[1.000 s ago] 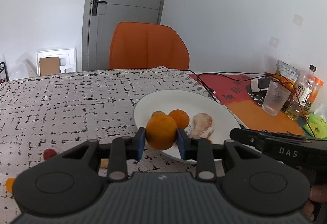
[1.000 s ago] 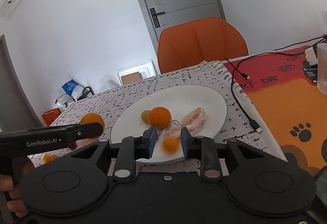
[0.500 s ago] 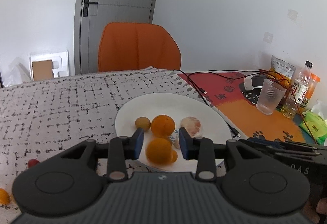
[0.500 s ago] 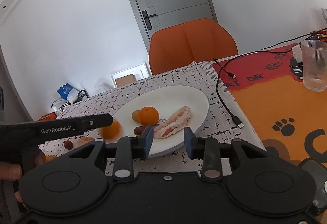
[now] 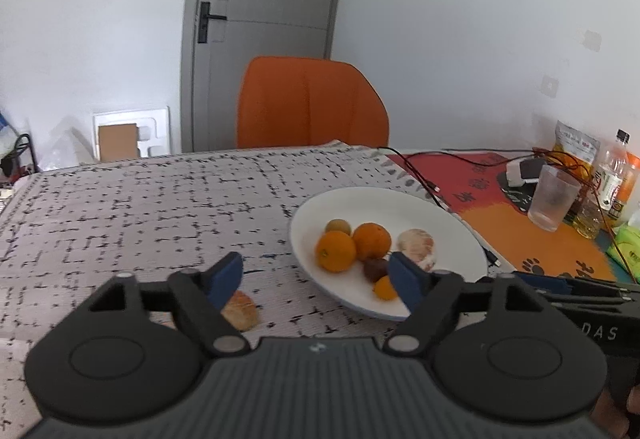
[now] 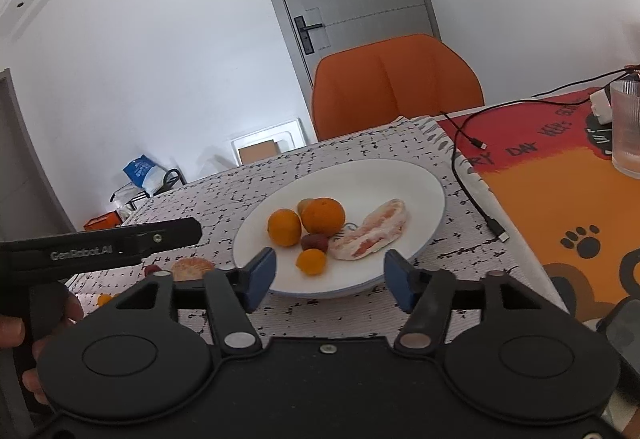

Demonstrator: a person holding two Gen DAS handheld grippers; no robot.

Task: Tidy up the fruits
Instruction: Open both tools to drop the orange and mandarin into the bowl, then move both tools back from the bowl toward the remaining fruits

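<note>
A white plate (image 5: pixel 448 239) (image 6: pixel 416 183) holds two oranges (image 5: pixel 336 251) (image 6: pixel 323 215), a small orange fruit (image 5: pixel 385 287) (image 6: pixel 311 261), a dark red fruit (image 6: pixel 314 241), a greenish fruit (image 5: pixel 338 226) and a peeled pomelo piece (image 5: pixel 416 243) (image 6: pixel 370 235). My left gripper (image 5: pixel 316 281) is open and empty, just in front of the plate's left edge. My right gripper (image 6: pixel 330 281) is open and empty at the plate's near rim. A peeled fruit piece (image 5: pixel 240 309) (image 6: pixel 192 266) lies on the tablecloth left of the plate.
An orange chair (image 5: pixel 312 103) stands behind the table. A black cable (image 6: pixel 472 175), a glass (image 5: pixel 554 197) (image 6: pixel 626 127), bottles (image 5: pixel 610 175) and a snack bag (image 5: pixel 576 145) sit to the right on the orange mat. Small fruits (image 6: pixel 105 298) lie at far left.
My left gripper let go of the orange, which now lies on the plate, and opened wide. My right gripper released the small orange fruit onto the plate, opened and drew back.
</note>
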